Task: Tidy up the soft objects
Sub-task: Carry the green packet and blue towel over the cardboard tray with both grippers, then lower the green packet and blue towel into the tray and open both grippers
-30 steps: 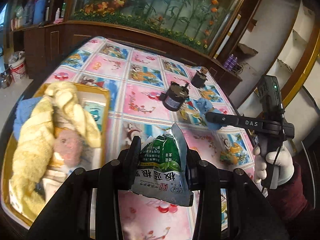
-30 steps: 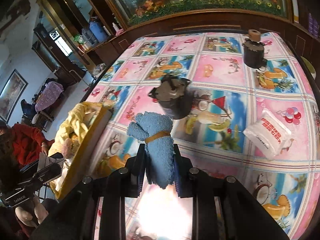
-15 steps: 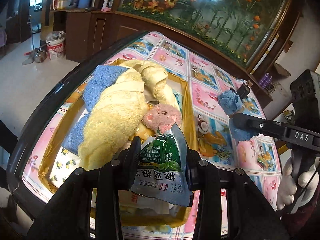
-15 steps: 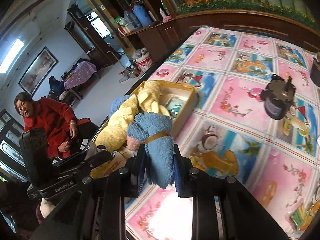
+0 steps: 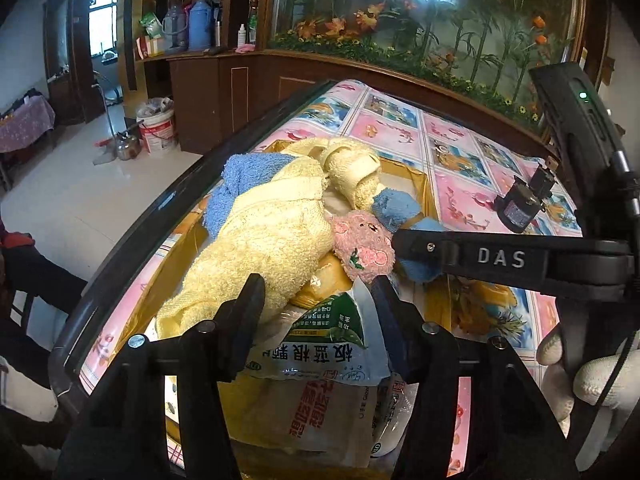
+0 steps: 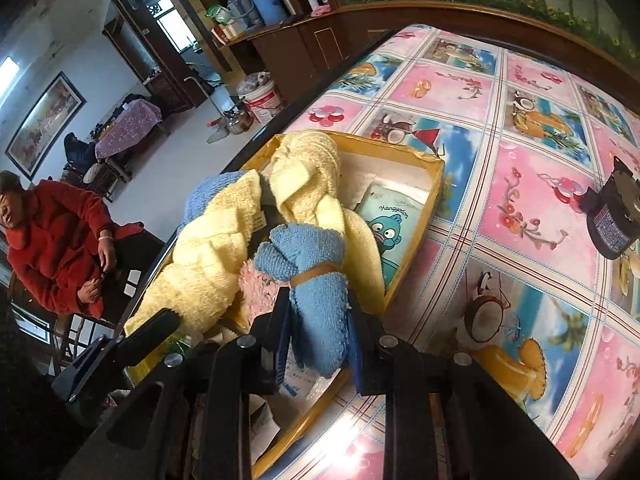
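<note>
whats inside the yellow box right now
Yellow box holds yellow towels, a blue towel, a pink plush, a cartoon packet. Whatever lies beneath them is covered.

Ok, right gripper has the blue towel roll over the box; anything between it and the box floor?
Yes. The box is piled up: a yellow towel and pink plush lie directly under the blue towel roll held by the right gripper.

Pale glossy tiled floor (image 5: pixel 60 184); dark wooden cabinet (image 5: pixel 224 96) backing a tall glass panel of painted flowers (image 5: pixel 420 12); bright window (image 5: pixel 100 28); framed picture, perhaps a landscape (image 6: pixel 44 124), on white wall.
</note>
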`<state>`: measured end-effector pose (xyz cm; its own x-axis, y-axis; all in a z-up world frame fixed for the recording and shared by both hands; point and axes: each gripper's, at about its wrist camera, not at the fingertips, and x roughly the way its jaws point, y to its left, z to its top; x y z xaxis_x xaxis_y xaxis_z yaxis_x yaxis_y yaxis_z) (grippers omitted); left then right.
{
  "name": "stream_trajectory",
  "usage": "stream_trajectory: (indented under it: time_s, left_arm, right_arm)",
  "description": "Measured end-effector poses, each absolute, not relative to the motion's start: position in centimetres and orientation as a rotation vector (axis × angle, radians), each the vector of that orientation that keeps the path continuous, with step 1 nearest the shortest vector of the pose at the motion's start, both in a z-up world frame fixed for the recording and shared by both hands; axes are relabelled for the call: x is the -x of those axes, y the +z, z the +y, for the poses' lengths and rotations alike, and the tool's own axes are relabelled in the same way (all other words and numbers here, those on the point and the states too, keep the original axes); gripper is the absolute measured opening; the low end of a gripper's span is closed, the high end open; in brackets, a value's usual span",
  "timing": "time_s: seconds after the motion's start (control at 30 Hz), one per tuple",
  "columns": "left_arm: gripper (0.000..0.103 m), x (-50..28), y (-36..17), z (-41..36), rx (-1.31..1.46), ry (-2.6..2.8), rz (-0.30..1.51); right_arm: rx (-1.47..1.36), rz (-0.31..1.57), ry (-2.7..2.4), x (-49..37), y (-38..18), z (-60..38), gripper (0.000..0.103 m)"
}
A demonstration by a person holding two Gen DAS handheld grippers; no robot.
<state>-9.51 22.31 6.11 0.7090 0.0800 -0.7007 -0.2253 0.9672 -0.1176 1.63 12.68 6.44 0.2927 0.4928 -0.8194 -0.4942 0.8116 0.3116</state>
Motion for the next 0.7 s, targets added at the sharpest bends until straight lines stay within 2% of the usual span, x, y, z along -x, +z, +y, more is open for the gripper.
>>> stream_trajectory:
  time_s: [0.7]
  left_arm:
    - [0.058,11.5,8.9,21.9,0.168,0.27,0.687]
  right_arm:
    - [0.122,1.089,0.631,-1.2,5.5,15.1,0.026]
